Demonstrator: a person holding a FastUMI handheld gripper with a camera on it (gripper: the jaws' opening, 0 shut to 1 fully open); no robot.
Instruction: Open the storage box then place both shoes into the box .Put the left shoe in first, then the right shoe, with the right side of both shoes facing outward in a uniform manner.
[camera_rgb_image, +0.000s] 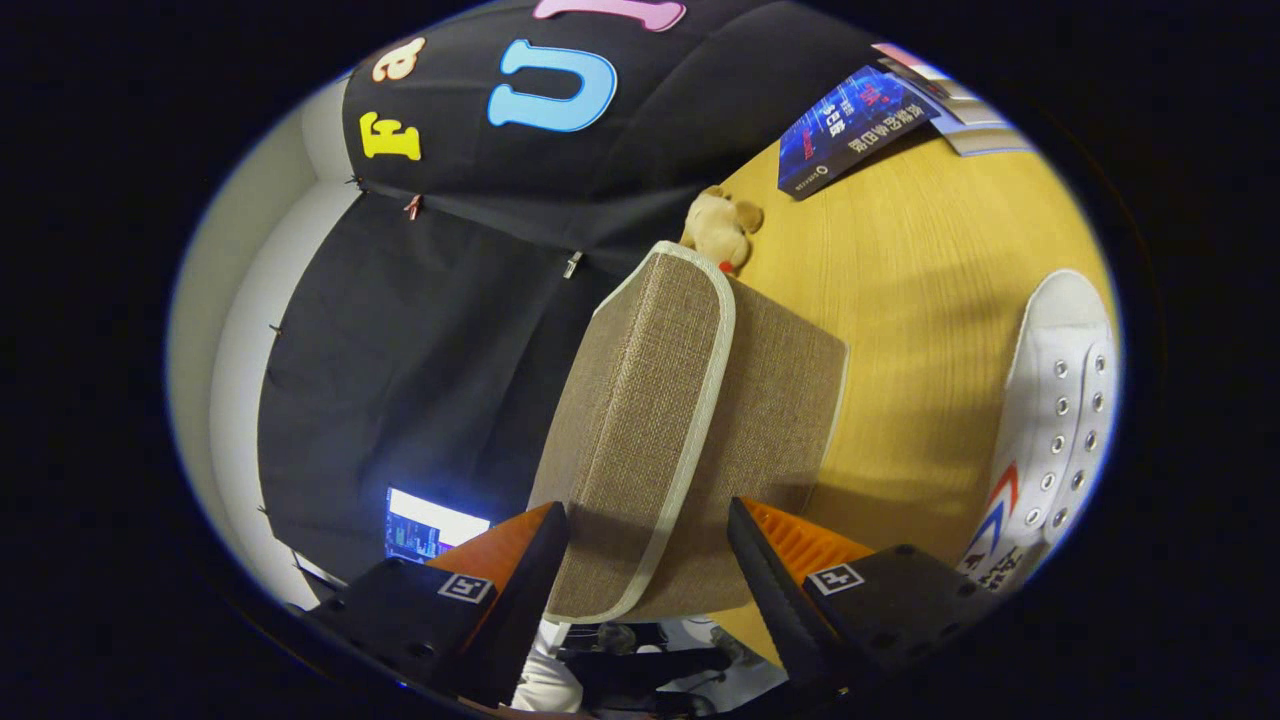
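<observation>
Tilted claw (648, 560), fingers spread around the storage box (680, 420) lid edge.

Even bright light, soft shadows on table (900, 300), fisheye-bent edges.

Recording booth, staged as a home: black cloth wall (420, 330) clipped up, wooden table (900, 300) with plush toy (722, 228), booklets (850, 125), a lit monitor (425, 525) behind.

Gripper (650, 570) fingers spread apart around the storage box (680, 430) lid edge.

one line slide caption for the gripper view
Open tongs straddle the closed storage box lid edge; a white shoe waits beside it.
</observation>
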